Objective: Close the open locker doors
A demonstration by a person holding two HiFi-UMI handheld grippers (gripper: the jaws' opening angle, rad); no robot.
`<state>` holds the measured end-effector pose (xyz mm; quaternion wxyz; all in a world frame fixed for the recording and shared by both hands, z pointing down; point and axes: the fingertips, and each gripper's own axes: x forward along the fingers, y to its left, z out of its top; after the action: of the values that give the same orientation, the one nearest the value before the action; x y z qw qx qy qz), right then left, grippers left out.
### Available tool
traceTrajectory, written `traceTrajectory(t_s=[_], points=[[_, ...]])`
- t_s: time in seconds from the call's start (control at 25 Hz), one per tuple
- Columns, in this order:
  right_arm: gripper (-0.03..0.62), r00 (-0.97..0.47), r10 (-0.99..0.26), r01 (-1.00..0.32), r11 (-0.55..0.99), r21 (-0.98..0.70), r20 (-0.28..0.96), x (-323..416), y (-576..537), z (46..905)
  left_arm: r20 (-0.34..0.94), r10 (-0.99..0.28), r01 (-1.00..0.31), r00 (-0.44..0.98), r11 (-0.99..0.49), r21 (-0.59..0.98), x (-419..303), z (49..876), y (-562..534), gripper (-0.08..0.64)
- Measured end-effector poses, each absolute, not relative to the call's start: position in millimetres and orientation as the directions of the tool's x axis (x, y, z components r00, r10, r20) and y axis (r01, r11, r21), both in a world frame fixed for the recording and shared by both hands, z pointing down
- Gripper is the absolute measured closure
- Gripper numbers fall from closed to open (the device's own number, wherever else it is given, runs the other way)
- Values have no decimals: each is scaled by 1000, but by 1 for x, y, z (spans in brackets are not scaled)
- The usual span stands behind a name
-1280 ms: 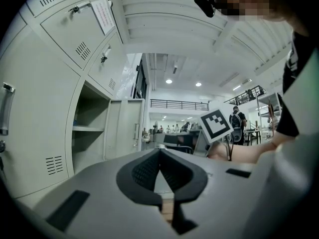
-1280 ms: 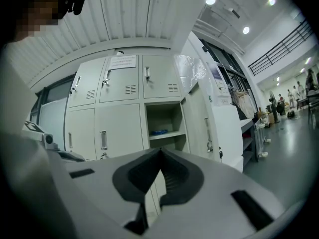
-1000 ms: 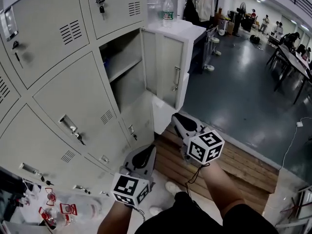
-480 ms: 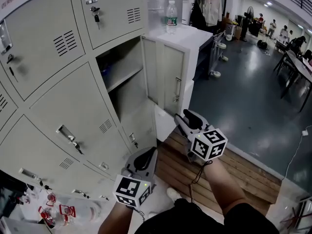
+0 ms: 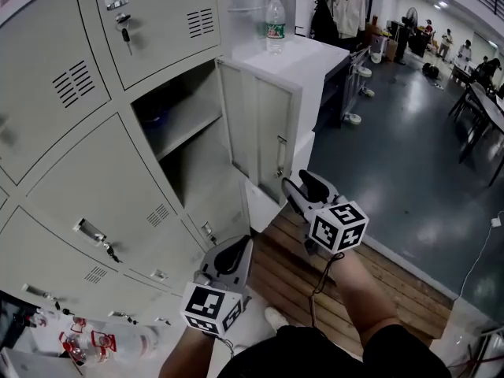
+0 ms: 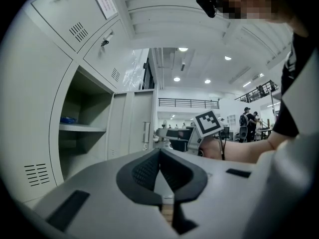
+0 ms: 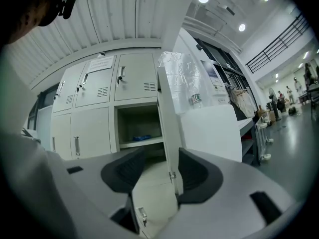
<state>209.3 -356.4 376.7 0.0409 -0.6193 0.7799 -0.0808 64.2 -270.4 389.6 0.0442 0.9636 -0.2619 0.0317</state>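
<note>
1. Locker bank point(image 5: 87, 179): grey, fills the left half of the head view, with one compartment open at upper centre.
2. Open locker door point(image 5: 256, 128): swung outward at frame centre, well off its compartment.
3. Right gripper point(image 5: 305, 187): just below the door's lower corner. The jaws are wide apart and have just been opening. The door's edge lines up between them, and the pads are clear of it.
4. Left gripper point(image 5: 235, 246): lower centre, jaws together, nothing between them.
5. Water bottle point(image 5: 273, 24): upright, top centre.

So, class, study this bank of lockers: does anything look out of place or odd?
Yes: one locker door stands swung wide open while the neighbouring doors are shut. A small blue thing lies on its shelf.
</note>
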Motion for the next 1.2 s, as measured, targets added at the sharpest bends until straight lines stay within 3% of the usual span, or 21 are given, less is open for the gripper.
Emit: traceTrajectory(t_s=[0.88, 1.2], points=[[405, -328, -943, -935, 317, -158, 52, 228, -420, 384, 66, -566, -570, 821, -818, 80, 96, 394, -323, 555], [445, -349, -936, -928, 338, -156, 49, 222, -426, 385, 54, -579, -582, 813, -808, 98, 92, 397, -334, 555]])
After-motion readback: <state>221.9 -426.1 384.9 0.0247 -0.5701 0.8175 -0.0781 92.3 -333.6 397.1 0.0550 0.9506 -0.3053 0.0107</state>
